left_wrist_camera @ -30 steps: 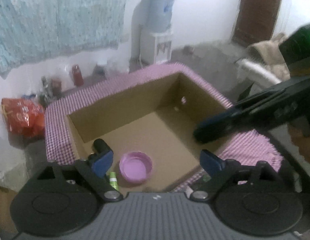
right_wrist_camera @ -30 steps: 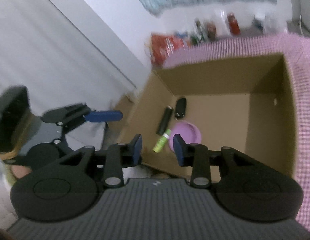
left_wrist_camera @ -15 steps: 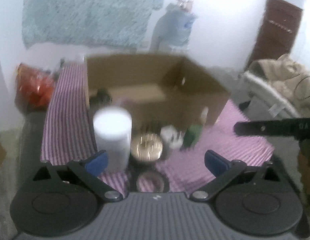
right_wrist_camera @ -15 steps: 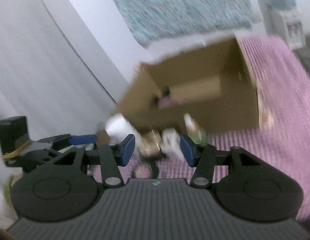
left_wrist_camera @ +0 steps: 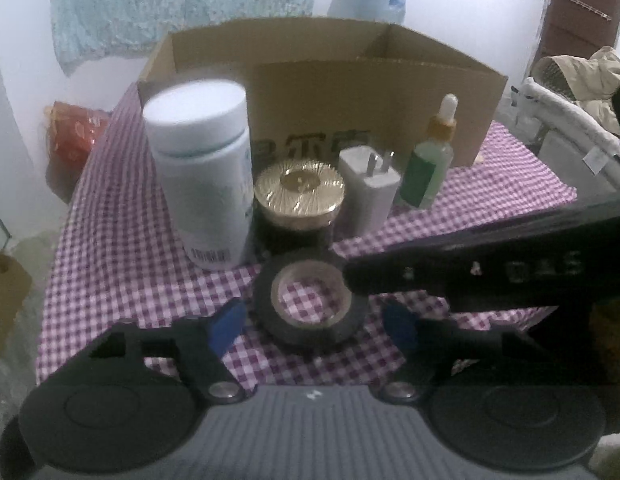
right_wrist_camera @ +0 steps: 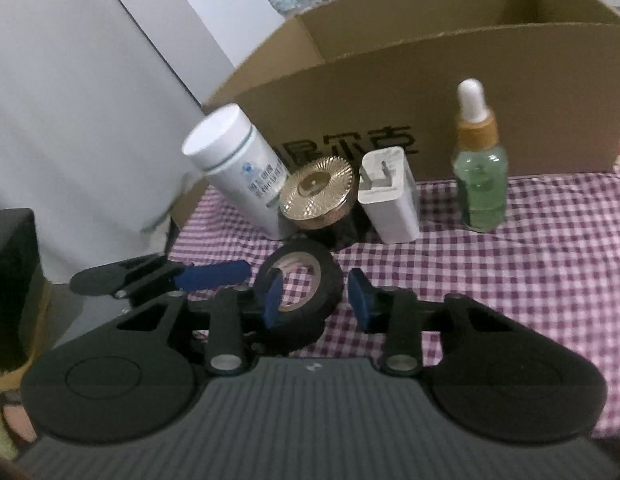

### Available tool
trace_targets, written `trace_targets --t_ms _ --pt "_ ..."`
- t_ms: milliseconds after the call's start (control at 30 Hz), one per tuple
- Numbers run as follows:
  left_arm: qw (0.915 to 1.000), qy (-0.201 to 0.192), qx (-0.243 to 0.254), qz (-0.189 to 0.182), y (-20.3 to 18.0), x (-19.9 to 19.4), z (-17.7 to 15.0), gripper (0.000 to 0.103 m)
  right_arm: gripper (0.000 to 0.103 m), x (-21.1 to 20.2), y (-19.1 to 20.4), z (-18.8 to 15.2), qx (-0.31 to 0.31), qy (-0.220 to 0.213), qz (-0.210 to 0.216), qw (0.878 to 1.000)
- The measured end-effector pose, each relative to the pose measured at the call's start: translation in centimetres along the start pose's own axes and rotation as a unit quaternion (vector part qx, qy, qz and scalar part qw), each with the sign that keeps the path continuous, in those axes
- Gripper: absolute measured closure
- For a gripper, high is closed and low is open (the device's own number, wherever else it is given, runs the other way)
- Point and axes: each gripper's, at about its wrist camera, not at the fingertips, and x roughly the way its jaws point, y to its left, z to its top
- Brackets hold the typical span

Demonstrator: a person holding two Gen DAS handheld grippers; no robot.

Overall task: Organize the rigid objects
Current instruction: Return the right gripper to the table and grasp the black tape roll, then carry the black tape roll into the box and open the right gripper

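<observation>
On the checked surface (left_wrist_camera: 122,248), the white bottle (left_wrist_camera: 200,172), gold-lidded jar (left_wrist_camera: 299,200), white charger (left_wrist_camera: 368,192) and green dropper bottle (left_wrist_camera: 428,160) stood in a row before the cardboard box (left_wrist_camera: 374,96). Nearer, the black tape roll (right_wrist_camera: 300,300) lay flat. The left gripper (left_wrist_camera: 312,326) flanked it, jaws open; the right gripper (right_wrist_camera: 316,300), jaws open, straddled its rim.

Dim indoor light with a cool bluish cast. Both fisheye views bend straight lines toward the edges, and the left wrist view darkens at its corners. Detail is soft and grainy throughout. The white bottle (left_wrist_camera: 198,176) cap glows brightest. Shadows on the checked tablecloth (right_wrist_camera: 550,264) are faint and diffuse.
</observation>
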Motion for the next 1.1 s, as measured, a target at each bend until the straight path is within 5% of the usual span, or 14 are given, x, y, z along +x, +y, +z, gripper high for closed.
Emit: trace_targets --t_ms 167,667,1100 --pt "0.9999 -0.014 0.000 -0.003 0.2 0.1 -0.6 0.037 0.085 2.0 0.1 0.0 0.000 0.018 -0.014 1.000" --pt "0.9957 -0.019 0.047 -0.078 -3.7 0.6 -0.3 0.038 0.085 -2.1 -2.6 -1.5 0.015 0.013 -0.058 0.998" --pt "0.9955 -0.013 0.082 -0.047 -4.9 1.6 0.3 0.029 0.083 -1.8 -2.9 -1.4 0.006 0.013 -0.060 0.998"
